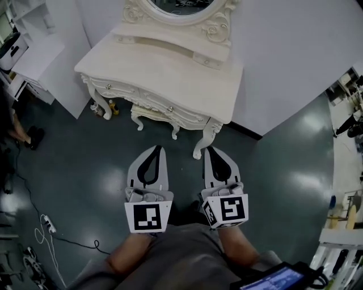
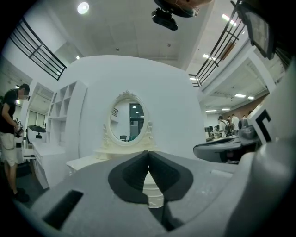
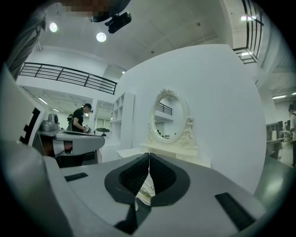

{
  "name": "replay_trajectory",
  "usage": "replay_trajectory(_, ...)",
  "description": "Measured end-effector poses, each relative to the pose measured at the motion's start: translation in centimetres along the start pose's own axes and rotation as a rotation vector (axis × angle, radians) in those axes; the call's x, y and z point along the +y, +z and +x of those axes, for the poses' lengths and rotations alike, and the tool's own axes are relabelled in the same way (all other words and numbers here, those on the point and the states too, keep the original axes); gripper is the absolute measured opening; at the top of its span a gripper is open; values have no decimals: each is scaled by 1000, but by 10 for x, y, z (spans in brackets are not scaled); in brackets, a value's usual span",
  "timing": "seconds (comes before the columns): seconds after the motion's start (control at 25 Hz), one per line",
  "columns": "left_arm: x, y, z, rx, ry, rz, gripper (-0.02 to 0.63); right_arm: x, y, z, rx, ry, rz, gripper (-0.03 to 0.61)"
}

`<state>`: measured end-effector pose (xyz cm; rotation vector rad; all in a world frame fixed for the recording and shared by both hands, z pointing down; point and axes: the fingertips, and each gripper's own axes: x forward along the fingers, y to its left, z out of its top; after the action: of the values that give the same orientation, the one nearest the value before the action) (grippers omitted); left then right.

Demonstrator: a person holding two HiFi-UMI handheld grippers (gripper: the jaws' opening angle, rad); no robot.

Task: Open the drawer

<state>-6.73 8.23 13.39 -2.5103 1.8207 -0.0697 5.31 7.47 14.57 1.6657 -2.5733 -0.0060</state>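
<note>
Left gripper (image 1: 156, 150) and right gripper (image 1: 211, 150): both clenched, nothing between jaws, side by side over dark floor (image 1: 85, 170), pointing at dressing table (image 1: 170, 68). Stool (image 1: 148, 115) tucked under table. Drawer (image 1: 160, 105) in table front, shut, well apart from both tips; small knob (image 1: 169, 109) on it. Judged step: approach. Do well: close in, spread one gripper's jaws, centre on knob, clamp firm, pull straight back, level. Mirror (image 1: 181, 8) farthest.

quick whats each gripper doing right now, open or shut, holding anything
Left grey two-jaw gripper: shut, holding nothing.
Right grey two-jaw gripper: shut, holding nothing.
</note>
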Motion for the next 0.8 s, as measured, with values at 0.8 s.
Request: replay_trajectory(0.8, -25, -18, 133, 94, -68, 81, 15, -93, -25, 84, 14, -15, 83, 14)
